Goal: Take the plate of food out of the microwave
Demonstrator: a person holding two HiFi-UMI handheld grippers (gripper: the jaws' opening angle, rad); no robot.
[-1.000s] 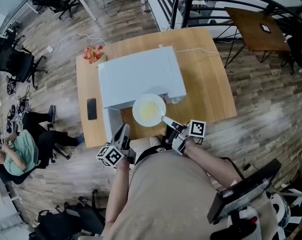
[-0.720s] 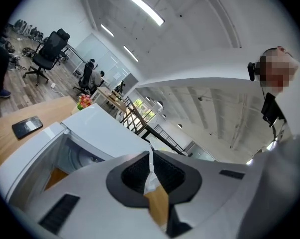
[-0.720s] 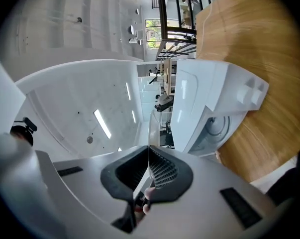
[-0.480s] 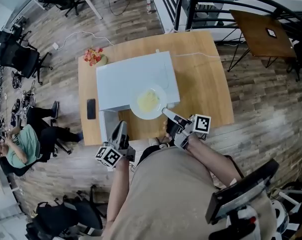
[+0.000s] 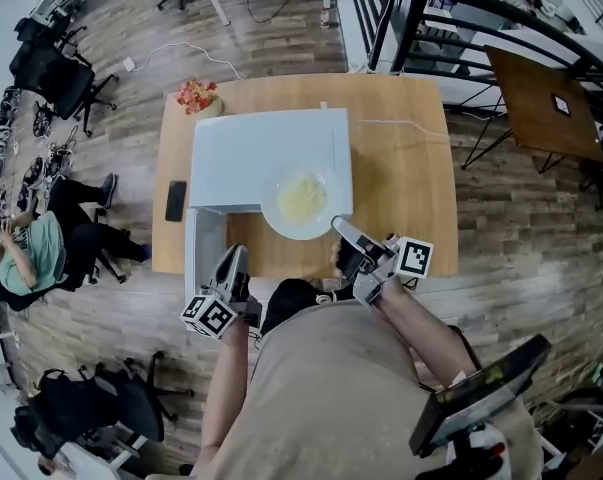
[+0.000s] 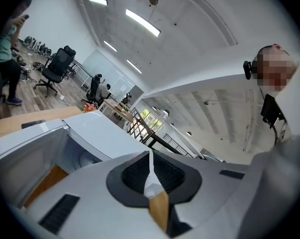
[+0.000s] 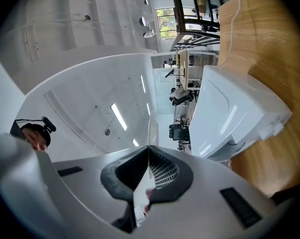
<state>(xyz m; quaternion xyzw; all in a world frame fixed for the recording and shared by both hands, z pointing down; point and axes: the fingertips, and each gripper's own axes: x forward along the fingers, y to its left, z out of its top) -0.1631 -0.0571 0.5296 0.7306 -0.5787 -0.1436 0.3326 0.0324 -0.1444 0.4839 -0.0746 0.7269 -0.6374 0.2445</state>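
A white plate (image 5: 301,203) with yellow food hangs in the air in front of the white microwave (image 5: 251,153), overlapping its top front edge in the head view. My right gripper (image 5: 339,226) is shut on the plate's near rim, which shows as a thin white edge (image 7: 150,126) between the pads of the right gripper (image 7: 149,151). My left gripper (image 5: 234,258) is shut and holds nothing, just in front of the open microwave door (image 5: 203,253). In the left gripper view the left gripper (image 6: 149,168) points at the microwave (image 6: 95,133) and its open cavity (image 6: 70,156).
The microwave stands on a wooden table (image 5: 401,178). A black phone (image 5: 175,200) lies left of it and a bunch of red flowers (image 5: 197,96) at the table's far left corner. A person sits at the left (image 5: 26,253) among office chairs (image 5: 56,78).
The right gripper has lifted the plate up and further from the microwave's opening, so it now shows over the microwave's top edge. The left gripper has shifted a little near the open door.
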